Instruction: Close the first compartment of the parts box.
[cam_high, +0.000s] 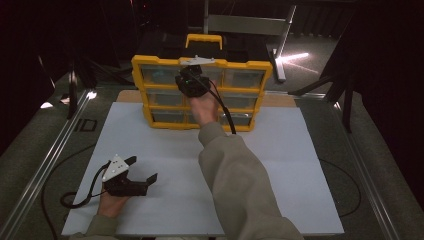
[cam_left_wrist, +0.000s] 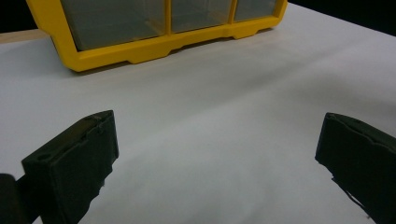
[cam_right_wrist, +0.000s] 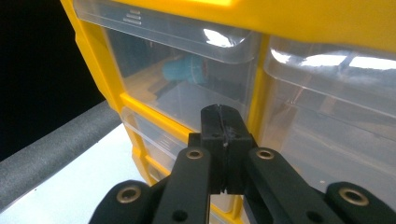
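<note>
A yellow drawer organizer (cam_high: 143, 92) with clear drawers stands at the far middle of the white sheet (cam_high: 170, 155). My right gripper (cam_high: 192, 81) is held up against its upper front. In the right gripper view its jaws (cam_right_wrist: 223, 119) are shut with nothing seen between them, just in front of the top-left drawer (cam_right_wrist: 154, 60). A teal object (cam_right_wrist: 184, 71) lies inside that drawer. My left gripper (cam_high: 144, 168) rests low at the near left of the sheet, open and holding nothing. Beyond its wide-apart jaws (cam_left_wrist: 215, 140) lies the organizer's bottom edge (cam_left_wrist: 154, 46).
A wooden board (cam_high: 127, 95) lies under the sheet's far edge. Metal rails (cam_high: 55, 145) run along both table sides. A black cable (cam_high: 80, 192) trails from the left gripper. In the right gripper view, a grey padded bar (cam_right_wrist: 51, 149) sits left of the organizer.
</note>
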